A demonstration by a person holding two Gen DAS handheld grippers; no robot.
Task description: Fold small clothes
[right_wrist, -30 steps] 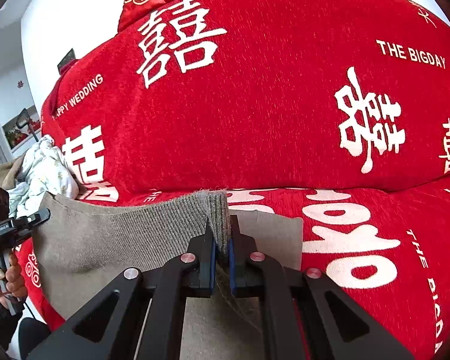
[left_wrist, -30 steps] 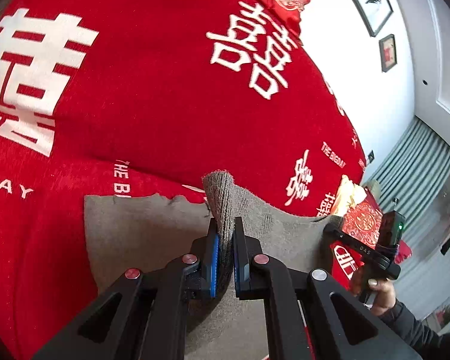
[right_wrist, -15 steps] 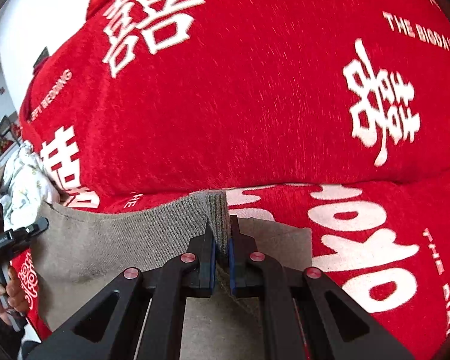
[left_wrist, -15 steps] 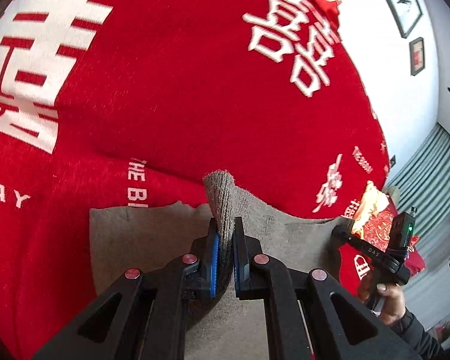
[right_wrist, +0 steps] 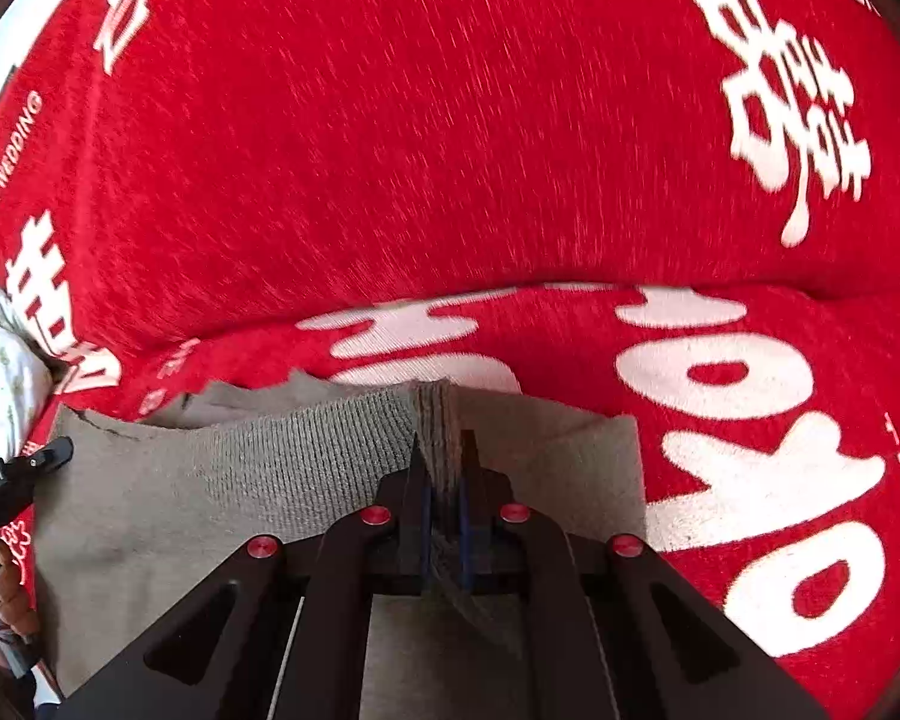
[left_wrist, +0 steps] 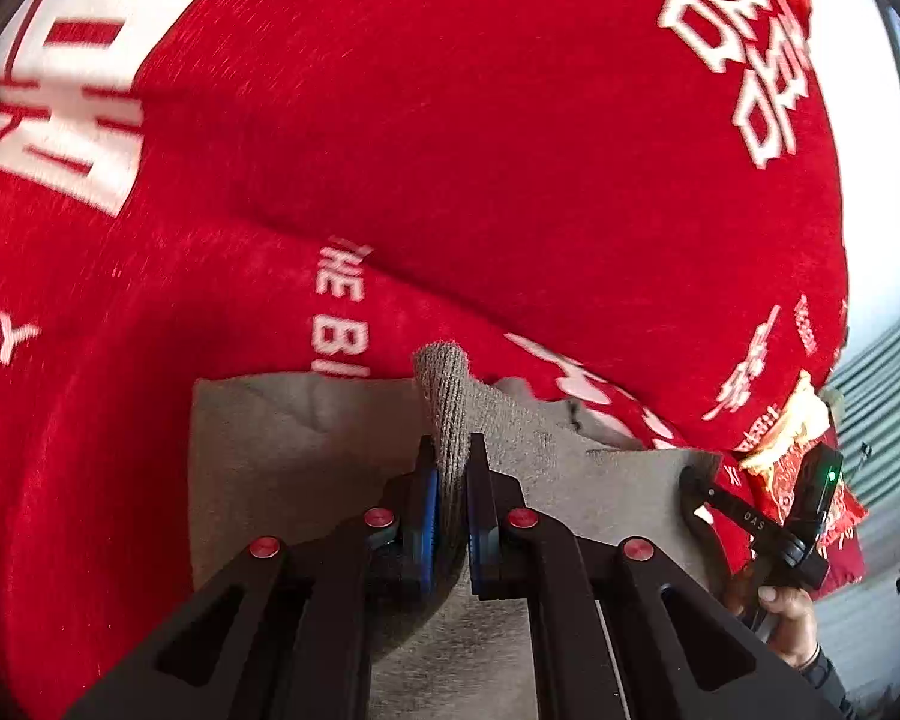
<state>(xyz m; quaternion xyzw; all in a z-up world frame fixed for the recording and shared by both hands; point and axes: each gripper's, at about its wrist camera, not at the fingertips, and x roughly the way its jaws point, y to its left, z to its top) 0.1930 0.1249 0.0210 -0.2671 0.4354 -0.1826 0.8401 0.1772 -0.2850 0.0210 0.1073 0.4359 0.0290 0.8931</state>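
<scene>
Both grippers are clamped on the ribbed hem of a small grey-brown knit garment (left_wrist: 306, 456), one corner each: the left gripper (left_wrist: 448, 483) pinches a bunched bit of rib that sticks up past its blue pads, and the right gripper (right_wrist: 442, 474) is closed tight on the other hem corner, w/ the ribbed band running off to the left of its jaws. The rest of the garment lies spread on the red sofa cover (right_wrist: 450, 150) printed w/ white characters, right at the crease where seat meets backrest. In the left view the person's right hand (left_wrist: 786, 612) shows at the far edge, holding the other tool's handle. Step in hand, as I read it: the first fold, hem carried over the body toward the far edge. Which end is neck vs. sleeves is hard to tell, since the fabric nearest the lenses is blurred and partly hidden by the jaws. Next move probably calls for laying both corners down level and together, edges aligned w/ the layer beneath, and letting go only once the cloth sits flat, or the fold goes skew.
</scene>
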